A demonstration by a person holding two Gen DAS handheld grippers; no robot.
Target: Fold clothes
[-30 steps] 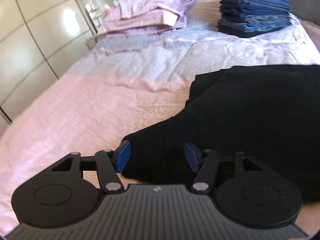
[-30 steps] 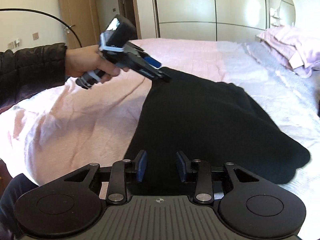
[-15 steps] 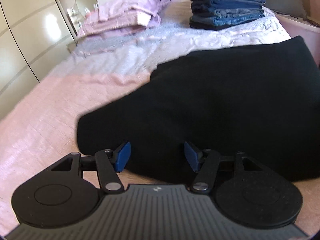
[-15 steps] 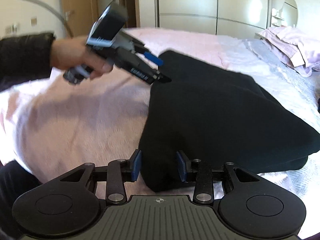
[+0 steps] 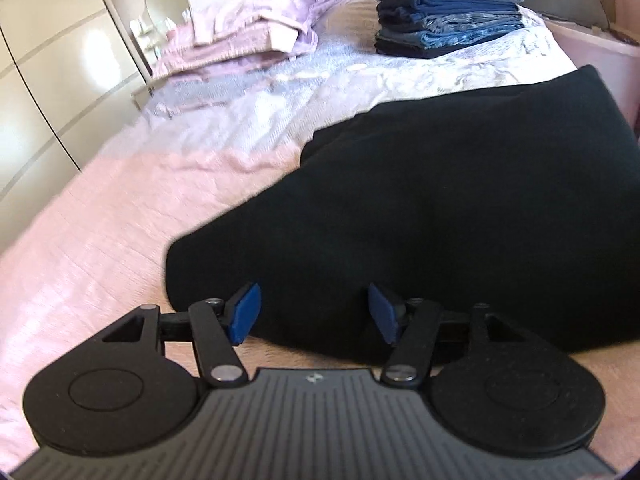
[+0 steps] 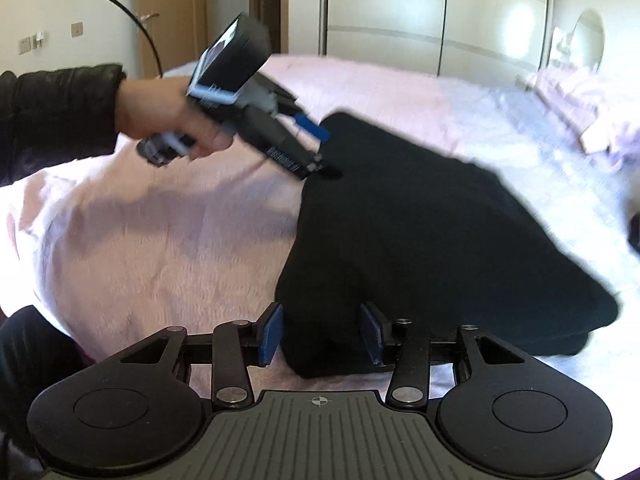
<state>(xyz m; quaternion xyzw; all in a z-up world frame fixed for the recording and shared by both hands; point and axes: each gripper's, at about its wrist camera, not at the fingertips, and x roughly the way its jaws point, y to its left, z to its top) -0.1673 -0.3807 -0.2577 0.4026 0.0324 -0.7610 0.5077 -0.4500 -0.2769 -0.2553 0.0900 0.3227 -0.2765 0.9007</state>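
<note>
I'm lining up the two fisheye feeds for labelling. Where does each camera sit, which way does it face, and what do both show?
Left wrist: sits behind the left gripper, facing along the pink bed toward the folded blue stack; shows only its own blue-padded fingers.
Right wrist: sits behind the right gripper, facing across the bed toward the wardrobe; shows a hand and dark sleeve holding the left gripper.
Shared: the black garment, bed, lilac bedding.

- Black garment [image 5: 460,208] now spreads wider across left wrist view than 1.0 s ago; its near corner sits just left of left gripper [image 5: 312,312].
- Right gripper [image 6: 320,334] jaws stand wider apart around the garment's near corner.
</note>
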